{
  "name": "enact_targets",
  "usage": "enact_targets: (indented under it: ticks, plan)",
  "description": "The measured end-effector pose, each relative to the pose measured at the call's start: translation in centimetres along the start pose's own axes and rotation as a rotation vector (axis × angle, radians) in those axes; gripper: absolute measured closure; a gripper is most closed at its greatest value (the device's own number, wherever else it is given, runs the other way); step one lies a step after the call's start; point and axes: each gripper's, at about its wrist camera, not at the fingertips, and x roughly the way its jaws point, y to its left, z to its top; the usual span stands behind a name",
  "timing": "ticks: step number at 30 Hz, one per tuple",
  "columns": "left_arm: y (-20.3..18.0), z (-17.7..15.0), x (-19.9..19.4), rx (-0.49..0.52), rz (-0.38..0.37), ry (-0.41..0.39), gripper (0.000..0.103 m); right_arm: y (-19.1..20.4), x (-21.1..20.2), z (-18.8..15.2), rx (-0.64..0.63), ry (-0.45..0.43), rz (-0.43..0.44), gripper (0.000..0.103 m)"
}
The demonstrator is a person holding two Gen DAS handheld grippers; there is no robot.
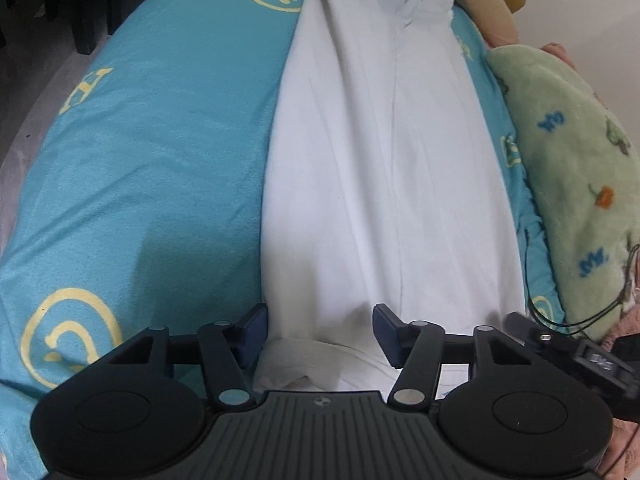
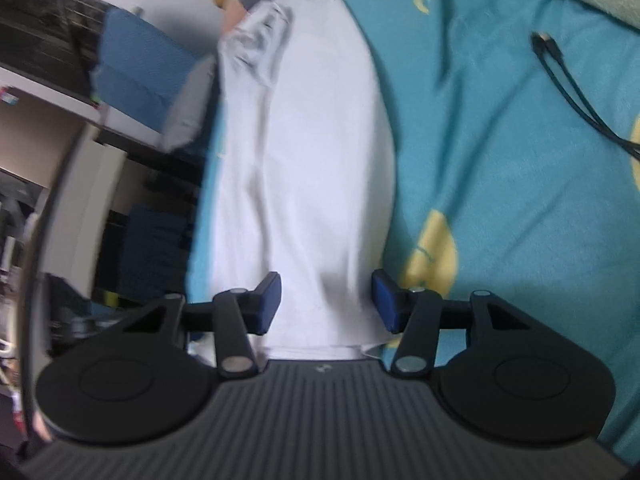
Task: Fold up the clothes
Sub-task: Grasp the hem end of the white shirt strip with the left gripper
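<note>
While each tool (image 1: 320,334) (image 2: 326,304) stands half open (pads apart), white cloth (image 1: 384,184) lies between its fingers, ungripped.

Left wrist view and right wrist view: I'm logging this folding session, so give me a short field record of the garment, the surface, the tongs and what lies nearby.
garment: long white cotton garment, folded into a narrow strip
surface: teal bedsheet with yellow smiley prints
left tongs: open, straddling the garment's near hem
right tongs: open, straddling a garment end
nearby: green fleece blanket with small prints; black cable on the sheet
</note>
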Motion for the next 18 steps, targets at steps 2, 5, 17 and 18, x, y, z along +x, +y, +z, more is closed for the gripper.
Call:
enact_targets:
  ticks: [2, 5, 17, 18]
  plan:
    - [-0.1, 0.0, -0.1, -0.001, 0.002, -0.002, 0.046, -0.4, 0.4, -0.2, -0.003, 0.003, -0.037, 0.052]
    - [-0.3, -0.1, 0.1, -0.005, 0.015, 0.008, 0.046, -0.4, 0.3, -0.2, -0.004, 0.001, -0.039, 0.052]
    - [-2.9, -0.6, 0.5, 0.082, 0.06, 0.063, 0.05, 2.7, 1.7, -2.6, -0.215, 0.138, -0.014, 0.06]
    - [-3.1, -0.6, 0.4, 0.088, 0.067, 0.062, 0.058, 3.3, 1.6, -3.0, -0.253, 0.143, -0.038, 0.064]
